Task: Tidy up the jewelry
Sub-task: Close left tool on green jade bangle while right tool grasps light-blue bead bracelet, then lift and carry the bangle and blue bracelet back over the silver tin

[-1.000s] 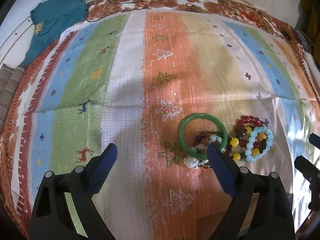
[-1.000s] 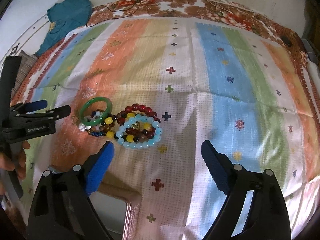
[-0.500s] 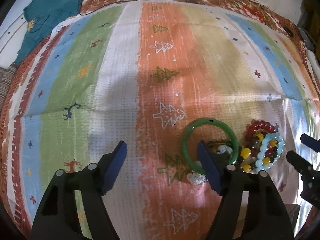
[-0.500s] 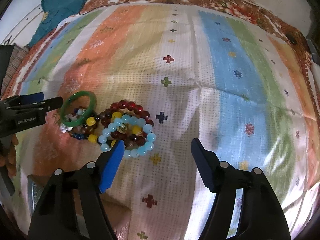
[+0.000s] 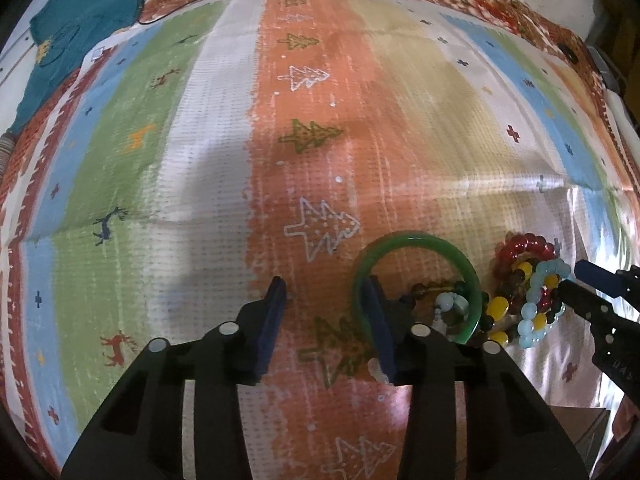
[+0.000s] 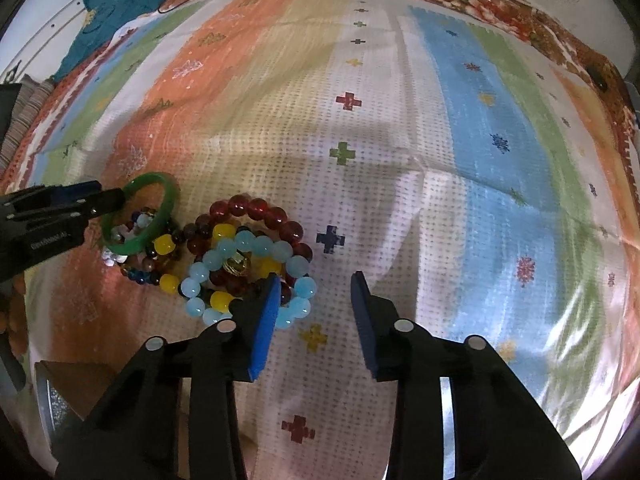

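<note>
Both grippers' fingers (image 5: 276, 304) have just narrowed; green bangle (image 5: 416, 240) seemingly ungripped.

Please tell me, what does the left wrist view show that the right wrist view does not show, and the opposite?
Only the left wrist view shows the reindeer prints on the green stripe. Only the right wrist view shows the gold bell inside the light blue bead bracelet, and a metal corner at the lower left. Both show the striped cloth, the teal garment, the green bangle, the red bead bracelet, and both grippers, left and right, whose jaws have just been closing with only cloth between them.
</note>
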Action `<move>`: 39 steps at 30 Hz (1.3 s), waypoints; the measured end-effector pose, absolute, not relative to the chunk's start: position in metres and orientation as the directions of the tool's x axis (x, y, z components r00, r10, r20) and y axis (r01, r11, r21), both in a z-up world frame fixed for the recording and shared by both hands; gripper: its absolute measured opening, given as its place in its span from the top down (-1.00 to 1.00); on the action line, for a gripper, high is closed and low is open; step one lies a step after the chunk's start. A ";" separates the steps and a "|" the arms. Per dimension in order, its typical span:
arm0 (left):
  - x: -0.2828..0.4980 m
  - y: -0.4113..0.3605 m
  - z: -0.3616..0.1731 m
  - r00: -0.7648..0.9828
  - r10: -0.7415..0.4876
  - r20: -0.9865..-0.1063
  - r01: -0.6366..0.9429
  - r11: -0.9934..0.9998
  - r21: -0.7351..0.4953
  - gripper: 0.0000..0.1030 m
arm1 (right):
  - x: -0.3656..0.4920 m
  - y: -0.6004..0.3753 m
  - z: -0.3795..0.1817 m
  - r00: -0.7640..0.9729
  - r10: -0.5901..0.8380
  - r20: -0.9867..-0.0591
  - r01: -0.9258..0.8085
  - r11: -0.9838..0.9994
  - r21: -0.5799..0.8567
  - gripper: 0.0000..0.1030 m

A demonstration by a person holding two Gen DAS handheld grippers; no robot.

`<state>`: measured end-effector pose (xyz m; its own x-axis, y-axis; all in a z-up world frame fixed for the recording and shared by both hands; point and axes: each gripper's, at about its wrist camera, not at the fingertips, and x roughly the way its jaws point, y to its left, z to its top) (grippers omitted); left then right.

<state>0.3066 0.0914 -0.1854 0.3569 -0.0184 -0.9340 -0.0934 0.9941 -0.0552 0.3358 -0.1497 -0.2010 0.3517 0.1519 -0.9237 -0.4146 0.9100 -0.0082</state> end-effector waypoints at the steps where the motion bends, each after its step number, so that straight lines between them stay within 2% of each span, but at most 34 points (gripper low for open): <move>1: 0.307 0.091 -0.186 0.356 -0.028 -0.934 -0.090 0.994 -0.065 0.48 | 0.336 -0.149 -0.201 0.348 0.159 -0.924 -0.418 0.909 -0.001 0.47; 3: 0.308 0.090 -0.186 0.356 -0.039 -0.934 -0.083 0.994 -0.074 0.70 | 0.336 -0.149 -0.203 0.345 0.167 -0.924 -0.421 0.907 0.006 0.66; 6: 0.309 0.088 -0.187 0.356 -0.053 -0.933 -0.080 0.993 -0.087 0.87 | 0.337 -0.147 -0.204 0.344 0.170 -0.923 -0.426 0.905 0.007 0.70; 9: 0.309 0.086 -0.187 0.355 -0.038 -0.934 -0.076 0.995 -0.069 0.87 | 0.337 -0.148 -0.204 0.342 0.180 -0.922 -0.432 0.902 0.016 0.76; 24: 0.297 0.084 -0.157 0.387 0.032 -0.922 -0.068 0.998 0.006 0.88 | 0.319 -0.145 -0.171 0.399 0.200 -0.895 -0.453 0.892 -0.003 0.77; 39: 0.262 0.085 -0.117 0.423 0.039 -0.905 -0.115 0.993 -0.012 0.87 | 0.290 -0.146 -0.128 0.477 0.243 -0.845 -0.481 0.876 -0.020 0.77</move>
